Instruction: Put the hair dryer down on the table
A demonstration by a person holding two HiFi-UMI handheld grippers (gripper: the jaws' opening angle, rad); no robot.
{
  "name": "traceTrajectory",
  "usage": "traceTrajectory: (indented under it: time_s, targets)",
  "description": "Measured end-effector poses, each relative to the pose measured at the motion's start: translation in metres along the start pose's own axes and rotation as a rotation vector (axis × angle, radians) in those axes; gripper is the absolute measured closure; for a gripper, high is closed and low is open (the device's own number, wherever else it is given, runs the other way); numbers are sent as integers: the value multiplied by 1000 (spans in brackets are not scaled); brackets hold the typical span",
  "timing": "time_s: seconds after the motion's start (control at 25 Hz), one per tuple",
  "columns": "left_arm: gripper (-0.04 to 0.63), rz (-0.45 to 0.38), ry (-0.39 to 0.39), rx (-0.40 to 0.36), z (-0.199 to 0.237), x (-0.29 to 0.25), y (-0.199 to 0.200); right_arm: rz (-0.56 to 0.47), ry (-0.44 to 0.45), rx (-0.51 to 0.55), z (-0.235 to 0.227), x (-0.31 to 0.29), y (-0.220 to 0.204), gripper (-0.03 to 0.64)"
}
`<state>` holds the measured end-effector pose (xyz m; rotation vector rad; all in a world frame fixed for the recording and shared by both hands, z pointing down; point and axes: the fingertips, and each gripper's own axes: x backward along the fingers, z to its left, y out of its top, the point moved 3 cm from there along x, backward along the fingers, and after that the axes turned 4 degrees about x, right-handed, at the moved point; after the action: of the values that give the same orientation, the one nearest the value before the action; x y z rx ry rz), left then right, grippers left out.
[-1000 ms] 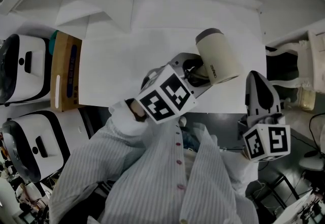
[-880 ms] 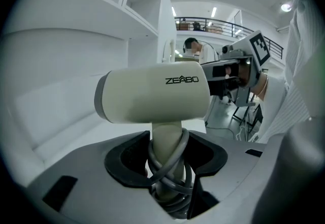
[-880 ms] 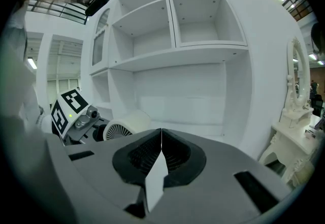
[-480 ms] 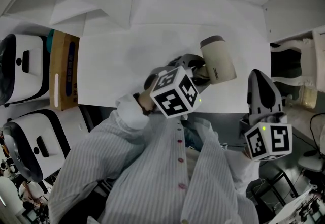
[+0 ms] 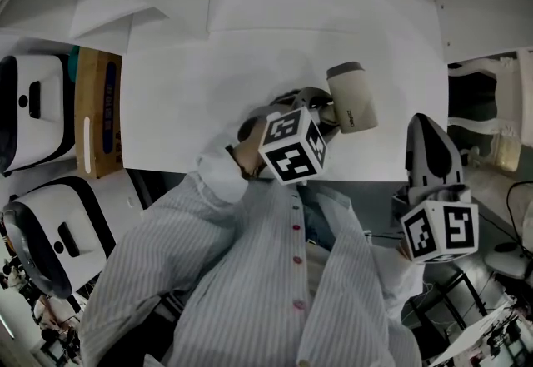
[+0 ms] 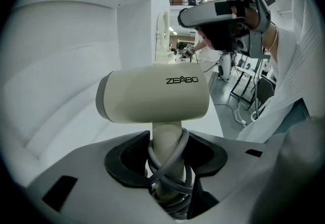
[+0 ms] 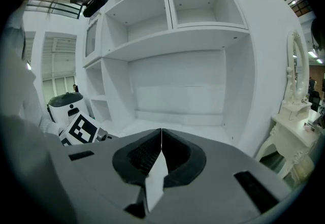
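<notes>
The cream hair dryer [image 5: 351,96] has a grey rear cap and points across the white table [image 5: 191,99]. My left gripper [image 5: 323,114] is shut on its handle [image 6: 168,142], and the grey cord [image 6: 175,166] is wound round that handle between the jaws. In the left gripper view the dryer's body [image 6: 155,93] stands just beyond the jaws, with white table behind it. I cannot tell whether it touches the table. My right gripper [image 5: 426,134] hangs off the table's front right corner, jaws together and empty [image 7: 161,153].
A brown cardboard box [image 5: 97,111] lies left of the table, beside two white-and-black machines [image 5: 29,103] [image 5: 54,234]. A white dresser [image 5: 491,111] stands to the right. White shelves [image 7: 172,30] rise behind the table.
The left gripper has carried the hair dryer a little down and away from the camera, toward the table, and its marker cube has turned. The right gripper has stayed put.
</notes>
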<state>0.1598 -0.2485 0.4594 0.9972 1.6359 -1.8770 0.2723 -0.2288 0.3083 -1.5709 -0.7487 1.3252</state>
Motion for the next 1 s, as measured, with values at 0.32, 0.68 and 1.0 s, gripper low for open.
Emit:
traceTrajectory:
  time_s: [0.32,0.68,1.0]
  targets:
    - [393,99,-7,-23,-4,-28,-30,36,18,-13,1,-8,-12,606]
    - [393,190,-26,-33,-8,-52,-53,62,40,-15,3,-15,-20,606]
    - [393,245,-31,-63,-12,-65,-62,79,52,-18,2,-16,-27,606]
